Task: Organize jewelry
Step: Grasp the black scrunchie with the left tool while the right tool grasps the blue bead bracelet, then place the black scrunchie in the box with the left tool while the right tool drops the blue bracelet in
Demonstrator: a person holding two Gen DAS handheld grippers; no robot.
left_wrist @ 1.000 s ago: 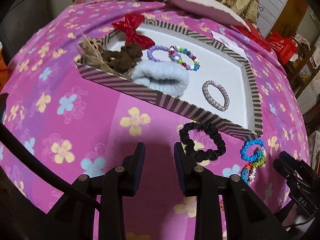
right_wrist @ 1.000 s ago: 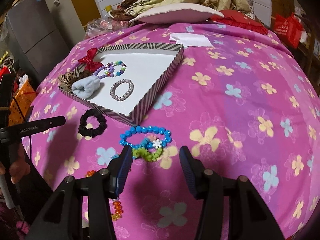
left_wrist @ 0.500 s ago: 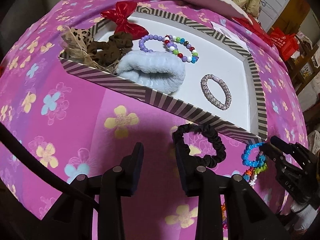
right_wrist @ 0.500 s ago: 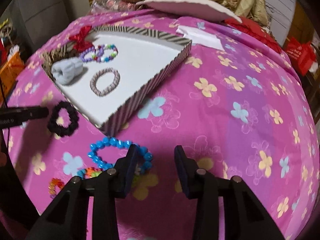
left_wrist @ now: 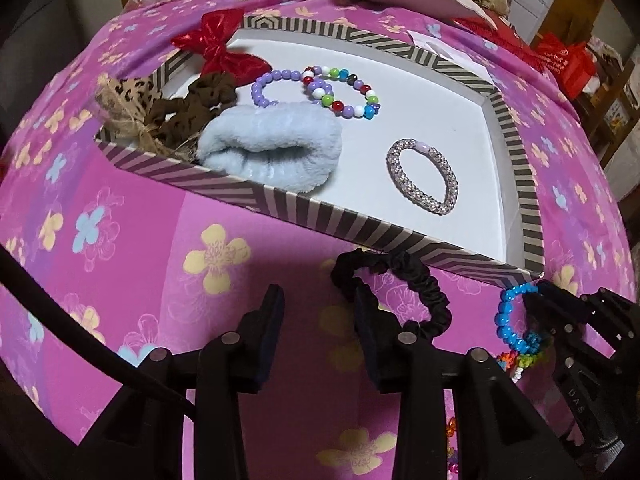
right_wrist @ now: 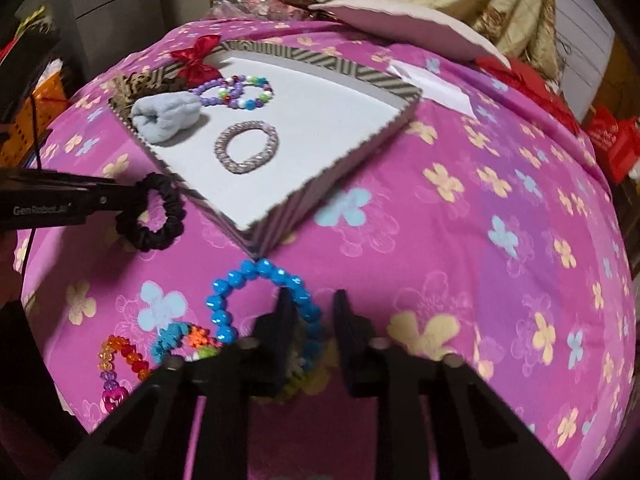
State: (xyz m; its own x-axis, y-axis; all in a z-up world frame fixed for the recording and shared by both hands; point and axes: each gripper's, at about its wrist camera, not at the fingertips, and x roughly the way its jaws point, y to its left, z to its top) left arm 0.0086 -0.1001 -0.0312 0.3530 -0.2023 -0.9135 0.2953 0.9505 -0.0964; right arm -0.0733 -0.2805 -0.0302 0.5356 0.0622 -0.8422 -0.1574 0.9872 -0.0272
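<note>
Pickup step. My right tongs (right_wrist: 310, 312) clamped on blue faceted-bead bracelet (right_wrist: 256, 300); left tongs (left_wrist: 318, 316) closing around black fabric scrunchie (left_wrist: 394, 292), not yet pinched. Next: lift both into striped cardboard tray (left_wrist: 400, 240).

Three bracelets (left_wrist: 423, 176) and roughly four hair accessories (left_wrist: 268, 152) in one tray (left_wrist: 360, 236).

Right gripper's fingers (right_wrist: 286, 320) hide part of the blue bracelet (right_wrist: 256, 276) (grip unclear).
</note>
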